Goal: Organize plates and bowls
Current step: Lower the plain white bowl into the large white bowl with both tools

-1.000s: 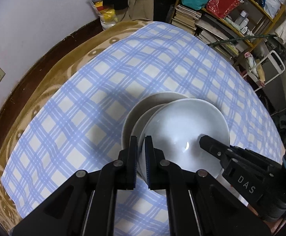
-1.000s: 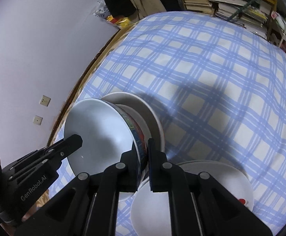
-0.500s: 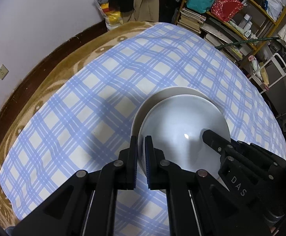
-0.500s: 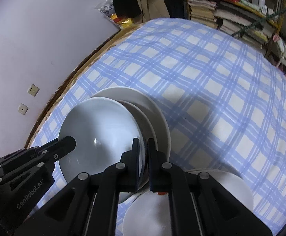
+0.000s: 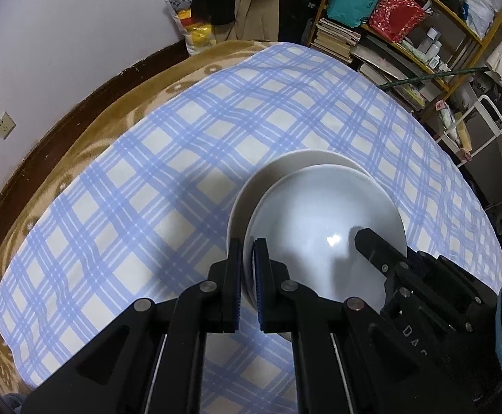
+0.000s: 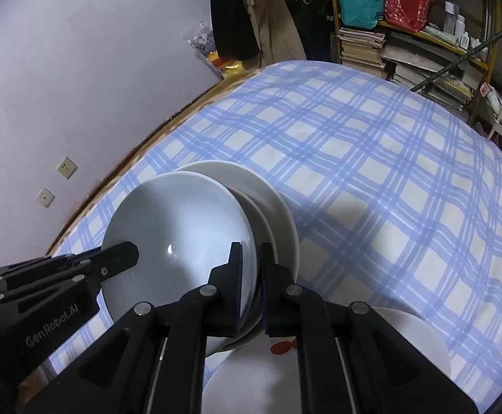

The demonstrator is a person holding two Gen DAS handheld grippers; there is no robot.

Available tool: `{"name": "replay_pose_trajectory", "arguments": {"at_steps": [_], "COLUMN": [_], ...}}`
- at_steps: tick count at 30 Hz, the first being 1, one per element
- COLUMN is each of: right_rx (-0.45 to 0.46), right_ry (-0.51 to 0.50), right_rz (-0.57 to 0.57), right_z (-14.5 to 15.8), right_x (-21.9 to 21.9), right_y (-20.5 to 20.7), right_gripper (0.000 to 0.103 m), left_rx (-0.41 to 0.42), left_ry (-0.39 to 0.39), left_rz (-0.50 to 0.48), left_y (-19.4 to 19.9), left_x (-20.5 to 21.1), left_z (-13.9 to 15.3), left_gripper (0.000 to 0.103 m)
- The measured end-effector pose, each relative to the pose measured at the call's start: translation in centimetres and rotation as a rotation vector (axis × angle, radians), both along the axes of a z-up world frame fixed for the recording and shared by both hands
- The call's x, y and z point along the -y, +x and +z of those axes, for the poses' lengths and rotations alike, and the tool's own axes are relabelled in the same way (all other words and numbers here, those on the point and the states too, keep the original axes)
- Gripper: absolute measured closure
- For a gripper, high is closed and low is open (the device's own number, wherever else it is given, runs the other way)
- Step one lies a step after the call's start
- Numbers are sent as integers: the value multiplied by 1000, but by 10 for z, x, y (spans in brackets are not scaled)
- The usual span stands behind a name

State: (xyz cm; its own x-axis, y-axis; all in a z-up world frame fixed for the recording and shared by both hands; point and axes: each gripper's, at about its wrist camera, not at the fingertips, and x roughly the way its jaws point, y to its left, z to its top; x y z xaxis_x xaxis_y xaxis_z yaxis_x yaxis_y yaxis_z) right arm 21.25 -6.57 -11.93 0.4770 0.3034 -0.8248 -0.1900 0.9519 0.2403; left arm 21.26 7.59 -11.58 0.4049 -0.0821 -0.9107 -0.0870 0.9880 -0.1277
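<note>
Two grippers are clamping one pale bowl (image 5: 323, 227) from opposite sides as I am watching through both wrist cameras. My left gripper (image 5: 248, 272) is pinching the bowl's near rim, its jaws narrow with only the thin wall between them. My right gripper (image 6: 251, 276) is gripping the opposite rim in the same way, jaws drawn close on the wall.

Glossy and plain grey-white inside, the bowl is catching a small bright glint near its bottom. It is sitting lower centre in the left view and lower left in the right view, over a wider white plate (image 5: 285, 162) that is lying on the blue-and-white checked cloth (image 5: 189, 145).

From the right wrist I am seeing what the left wrist hides: a second, smaller rim (image 6: 263, 220) is showing between bowl and plate, a dark band is running along the bowl's outer wall beside the outer finger, and another white plate (image 6: 420, 331) with a red mark is lying at the lower right of the frame. I cannot tell whether the bowl is resting on the stack or held just above it.

From the left wrist I am getting more of the brown blanket (image 5: 88, 138) edging the cloth at the left, and the cluttered shelves (image 5: 406, 34) at upper right.
</note>
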Motion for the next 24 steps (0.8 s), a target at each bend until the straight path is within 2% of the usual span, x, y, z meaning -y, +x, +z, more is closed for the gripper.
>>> {"name": "replay_pose_trajectory", "arguments": {"at_steps": [3,8,24], "right_rx": [12,64,158], "right_ry": [13,0,-46], "right_rz": [12,34,102], "right_z": [-1,0,1], "right_x": [1,-5,-13], "right_y": [-2,-1,-4], "right_gripper": [89,89,84], "left_rx": [-2,20,53], "left_ry": [-8,26,20], "left_rz": [4,14,16], "left_y": [1,3,4], "left_x": [-2,-1,-5], "left_z": [-1,0,-3], "left_gripper": [96,95,94]}}
